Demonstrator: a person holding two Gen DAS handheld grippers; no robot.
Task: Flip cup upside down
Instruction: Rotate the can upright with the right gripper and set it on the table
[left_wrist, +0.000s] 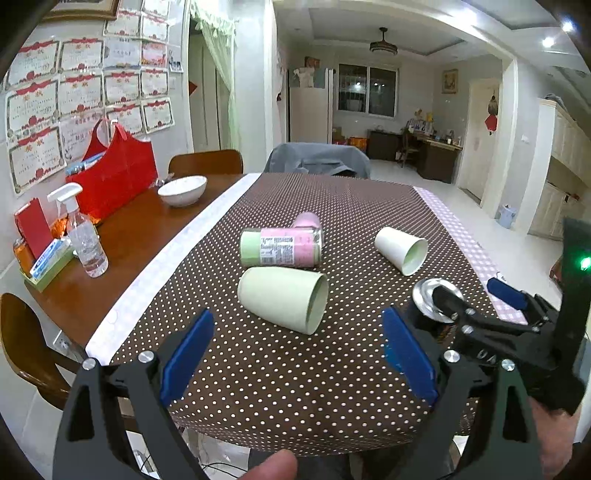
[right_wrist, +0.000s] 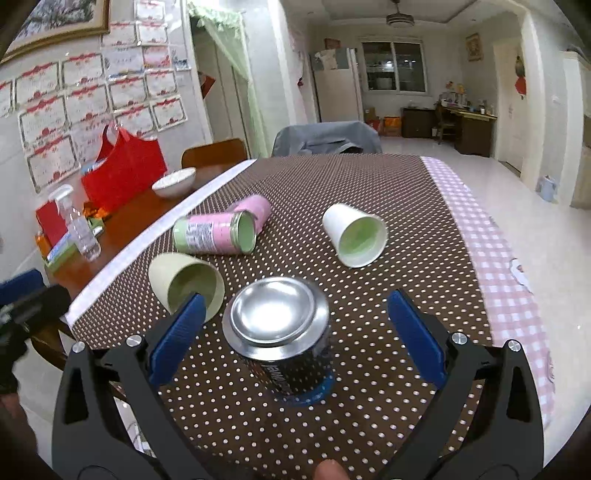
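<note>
Green cup (left_wrist: 282, 299) on its side looks light, stiff plastic; grip mid-wall. Left gripper (left_wrist: 295, 354) & right gripper (right_wrist: 295, 339) both wide, empty.

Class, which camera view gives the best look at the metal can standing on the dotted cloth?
The right wrist view: the metal can stands whole between the open right gripper, its shiny end and dark side plain. The left wrist view shows only its shiny end, partly hidden behind the right gripper.
</note>
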